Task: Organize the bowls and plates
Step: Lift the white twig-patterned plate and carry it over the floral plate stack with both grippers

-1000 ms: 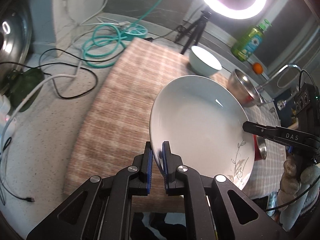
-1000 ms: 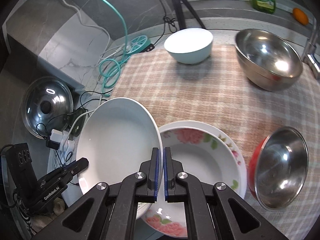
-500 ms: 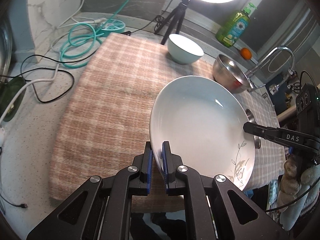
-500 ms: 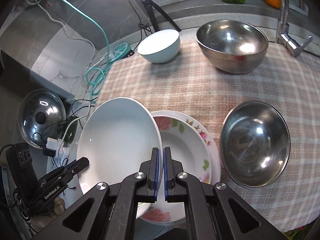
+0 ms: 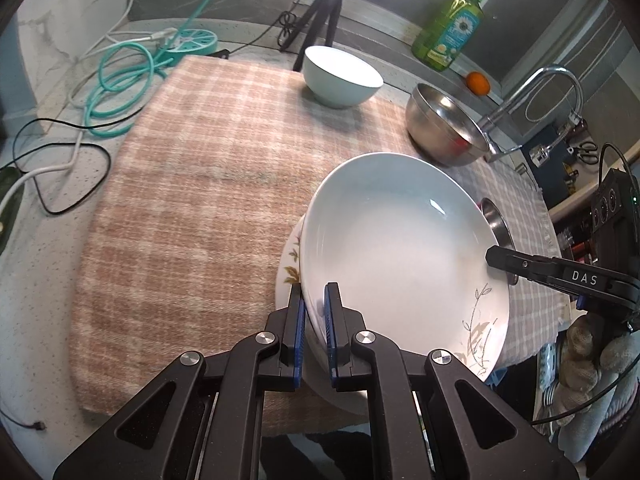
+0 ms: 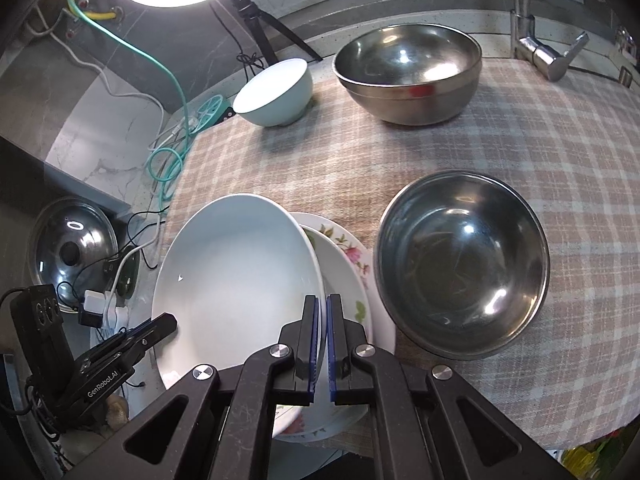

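Both grippers hold one white plate (image 5: 400, 248) by opposite rims. My left gripper (image 5: 314, 312) is shut on its near rim. My right gripper (image 6: 323, 332) is shut on the other rim of the same plate (image 6: 240, 280). The plate hangs tilted just above a floral plate (image 6: 344, 276) that lies on the checked cloth (image 6: 520, 128); a sliver of the floral plate (image 5: 290, 256) shows in the left wrist view. A small steel bowl (image 6: 460, 264) sits right of the floral plate. A large steel bowl (image 6: 408, 72) and a pale blue bowl (image 6: 276, 92) stand farther back.
A tap (image 6: 548, 56), a green soap bottle (image 5: 448, 32) and an orange (image 5: 478, 82) are at the back. A tripod (image 5: 320, 20) with a ring light, teal hose (image 5: 120, 80) and cables lie left of the cloth. A pot lid (image 6: 72, 248) lies left.
The white plate, held by both grippers, has come lower and over the floral plate. Both views have tilted towards the cloth; the grips are unchanged.
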Tool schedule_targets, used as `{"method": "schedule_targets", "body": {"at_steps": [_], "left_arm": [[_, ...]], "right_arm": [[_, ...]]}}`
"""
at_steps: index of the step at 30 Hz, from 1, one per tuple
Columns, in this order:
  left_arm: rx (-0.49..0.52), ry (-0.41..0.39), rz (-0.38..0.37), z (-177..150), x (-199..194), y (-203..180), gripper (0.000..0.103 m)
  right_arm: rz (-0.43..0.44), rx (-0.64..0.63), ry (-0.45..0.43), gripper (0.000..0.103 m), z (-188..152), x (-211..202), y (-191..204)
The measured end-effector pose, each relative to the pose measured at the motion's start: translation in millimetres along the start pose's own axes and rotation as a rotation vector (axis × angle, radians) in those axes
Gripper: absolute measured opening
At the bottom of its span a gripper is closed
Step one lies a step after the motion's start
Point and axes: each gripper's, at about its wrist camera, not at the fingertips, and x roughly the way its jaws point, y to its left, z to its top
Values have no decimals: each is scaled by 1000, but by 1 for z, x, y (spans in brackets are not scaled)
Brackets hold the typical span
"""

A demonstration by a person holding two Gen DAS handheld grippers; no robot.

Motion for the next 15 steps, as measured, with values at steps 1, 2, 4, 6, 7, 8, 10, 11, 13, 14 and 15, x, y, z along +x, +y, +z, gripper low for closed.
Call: {"method": "schedule_targets", "body": {"at_steps": [1,2,4,6,7,8,10,11,13,14,15], "left_arm": [[3,5,-1,0,2,-1,7],[5,8,-1,-1,3,-1,7],[9,14,-1,-2,4,-2,7],[11,19,0,-2,6,-3,7],[13,22,1,-2,7,-3,7],[13,23,2,-3,7,-3,7],[14,26,4,-3,8,-3,7],[15,28,4,-3,9,-3,7],[17,33,5,-4,11,-4,7],[18,36,5,-4,12,-4,7],[20,39,6,-4,13,-4,7]], "right_arm": [[-2,4,1,4,-1,0,-2],[-3,7,1,4,-1,0,-3],[-6,11,3,4,-2,1,-4],[-8,13,4,4,-3,2,-4],[-9,14,4,4,-3,2,-5],[-9,15,5,4,-3,2,-5],[-10,16,8,4,-4,3,-5],[-11,16,9,4,-5,4,-5],[-13,17,11,4,-5,5,-6],[-15,18,12,4,-6,5,-6],[-15,20,13,4,-6,6,-7]]}}
